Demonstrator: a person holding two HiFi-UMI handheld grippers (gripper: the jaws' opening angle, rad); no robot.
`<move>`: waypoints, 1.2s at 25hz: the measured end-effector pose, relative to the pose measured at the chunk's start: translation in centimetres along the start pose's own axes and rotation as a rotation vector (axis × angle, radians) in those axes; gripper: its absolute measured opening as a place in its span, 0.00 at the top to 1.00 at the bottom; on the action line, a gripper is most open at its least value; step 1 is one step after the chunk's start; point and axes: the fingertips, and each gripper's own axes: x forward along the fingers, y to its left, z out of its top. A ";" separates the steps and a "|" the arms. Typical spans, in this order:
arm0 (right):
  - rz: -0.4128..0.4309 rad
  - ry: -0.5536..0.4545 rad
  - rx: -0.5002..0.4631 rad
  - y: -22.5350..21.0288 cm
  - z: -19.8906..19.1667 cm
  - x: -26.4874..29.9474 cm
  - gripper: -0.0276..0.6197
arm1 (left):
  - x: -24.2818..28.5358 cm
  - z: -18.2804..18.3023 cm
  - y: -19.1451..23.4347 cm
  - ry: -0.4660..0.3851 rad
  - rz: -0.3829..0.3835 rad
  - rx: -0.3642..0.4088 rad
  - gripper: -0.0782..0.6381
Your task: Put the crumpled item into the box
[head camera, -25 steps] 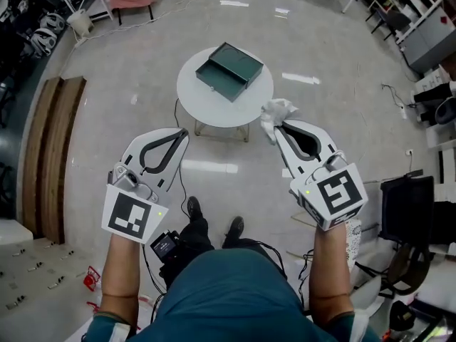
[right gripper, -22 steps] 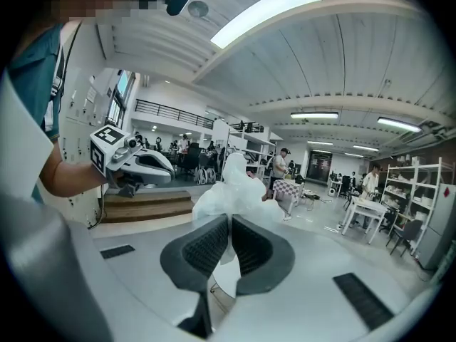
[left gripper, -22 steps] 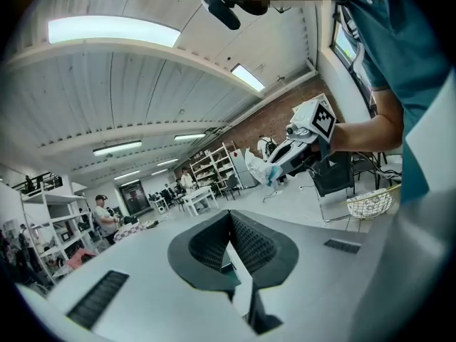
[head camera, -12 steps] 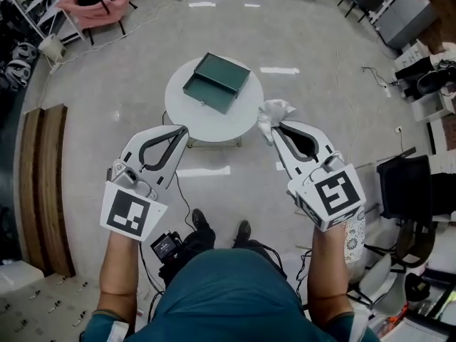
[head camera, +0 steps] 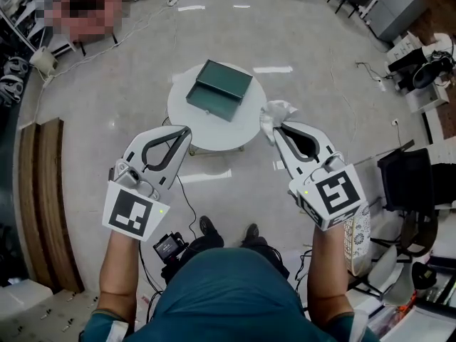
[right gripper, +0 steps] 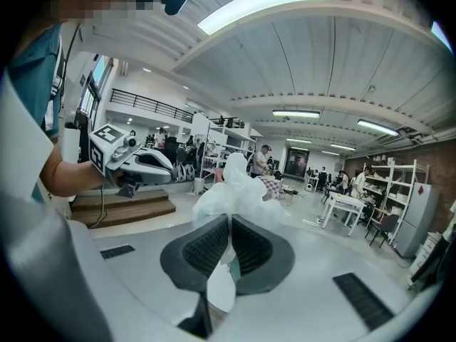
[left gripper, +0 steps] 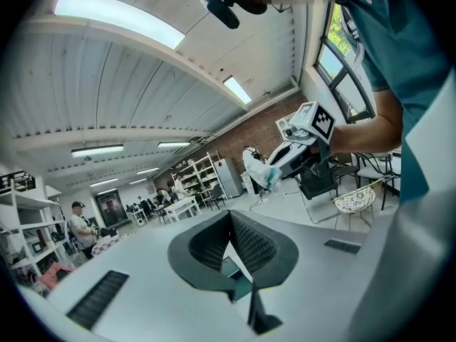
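Our right gripper (head camera: 275, 129) clamps the crumpled item (head camera: 275, 112), which bunches just past its tips, right of the box (head camera: 219, 90). Our left gripper (head camera: 187, 128) is closed, empty.

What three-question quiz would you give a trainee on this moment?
1. True or false: the crumpled white item already lies inside the green box.
2. What is between the jaws of the left claw? A) the box B) nothing C) crumpled paper
3. Fill in: the box sits on a round white ____.
Key: 1 false; the right claw is shut on it, apart from the box. 2 B. 3 table.
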 end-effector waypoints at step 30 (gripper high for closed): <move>0.293 -0.064 -0.072 -13.2 3.2 16.6 0.89 | 11.2 -4.2 10.7 0.181 0.231 -0.073 0.87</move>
